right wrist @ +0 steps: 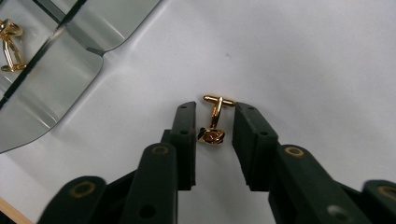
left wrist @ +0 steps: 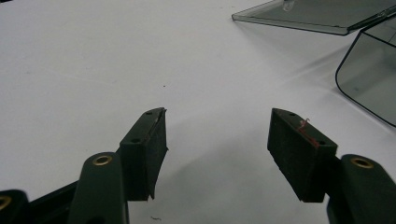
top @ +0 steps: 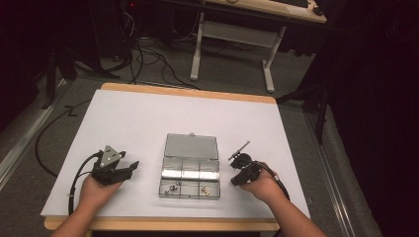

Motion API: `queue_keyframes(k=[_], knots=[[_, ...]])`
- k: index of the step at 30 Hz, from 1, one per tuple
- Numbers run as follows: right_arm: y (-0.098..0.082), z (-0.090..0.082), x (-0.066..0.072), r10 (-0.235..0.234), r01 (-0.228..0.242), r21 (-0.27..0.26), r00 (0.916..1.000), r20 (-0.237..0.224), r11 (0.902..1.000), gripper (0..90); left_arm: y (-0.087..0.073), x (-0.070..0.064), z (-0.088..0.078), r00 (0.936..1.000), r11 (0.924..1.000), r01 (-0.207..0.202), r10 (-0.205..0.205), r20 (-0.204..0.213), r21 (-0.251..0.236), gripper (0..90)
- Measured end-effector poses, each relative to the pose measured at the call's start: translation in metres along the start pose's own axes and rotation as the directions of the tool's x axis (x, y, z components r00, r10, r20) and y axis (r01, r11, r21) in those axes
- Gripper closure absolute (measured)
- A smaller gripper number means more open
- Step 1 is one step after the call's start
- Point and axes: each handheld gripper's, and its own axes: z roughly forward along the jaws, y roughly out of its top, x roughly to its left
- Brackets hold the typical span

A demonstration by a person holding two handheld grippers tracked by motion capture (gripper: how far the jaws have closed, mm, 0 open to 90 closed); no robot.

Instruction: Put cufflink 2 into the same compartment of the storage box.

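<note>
- While the person's hands rest near the front edge of the bench point(top: 148, 118), a clear plastic compartment box point(top: 189, 177) lies between them with its lid point(top: 191, 146) folded flat away from the person.
- Held in the left hand point(top: 96, 190), the left gripper point(top: 129, 167) sits to the left of the box and apart from it, pointing toward it. A grey three-cornered plate tops it.
- In the left gripper view its jaws stand wide apart over bare white surface, nothing between them; the fingertips point(left wrist: 148, 140) show reddish wear on their inner edges. A corner of the box and the edge of the lid show at upper right of that view.
- Held in the right hand point(top: 264, 187), the right gripper point(right wrist: 214, 135) sits just to the right of the box, low over the bench.
- Its jaws are partly apart, one on each side of a gold cufflink point(right wrist: 213, 122) that lies on the white surface. The cufflink's round head with a reddish centre is between the fingertips, its toggle bar points away past them. Whether either jaw touches it cannot be told; a small gap shows at both sides.
- Inside the box's front compartments lie a silver piece point(top: 173, 187) at left and a second gold cufflink point(top: 206, 189) at right; the latter also appears at the upper left of the right gripper view.
</note>
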Motion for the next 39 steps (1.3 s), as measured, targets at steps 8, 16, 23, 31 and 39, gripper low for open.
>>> queue_keyframes(k=[8, 16, 23, 31, 39], knots=[[-0.002, -0.003, -0.001, -0.008, 0.008, -0.006, 1.0000, 0.001, 0.9999, 78.5, 0.000, 0.000, 0.000, 1.0000, 1.0000, -0.003, 0.003, -0.001, 0.000, 38.1], [0.000, -0.017, 0.004, -0.031, 0.031, -0.016, 0.9995, -0.007, 0.9994, 78.6, 0.000, 0.000, 0.000, 1.0000, 1.0000, -0.001, 0.001, -0.001, 0.001, 38.1], [0.004, -0.032, 0.019, -0.074, 0.073, -0.031, 0.9970, -0.021, 0.9968, 78.6, 0.000, -0.001, 0.000, 1.0000, 1.0000, -0.001, 0.001, -0.008, -0.004, 38.0], [0.011, -0.044, 0.036, -0.103, 0.102, -0.031, 0.9942, -0.032, 0.9943, 78.6, 0.000, -0.001, -0.001, 1.0000, 1.0000, -0.004, 0.004, -0.007, -0.007, 37.9], [0.020, -0.053, 0.047, -0.168, 0.167, -0.059, 0.9853, -0.028, 0.9842, 78.6, 0.000, -0.002, -0.001, 0.9999, 0.9999, -0.008, 0.008, -0.008, -0.007, 38.0]])
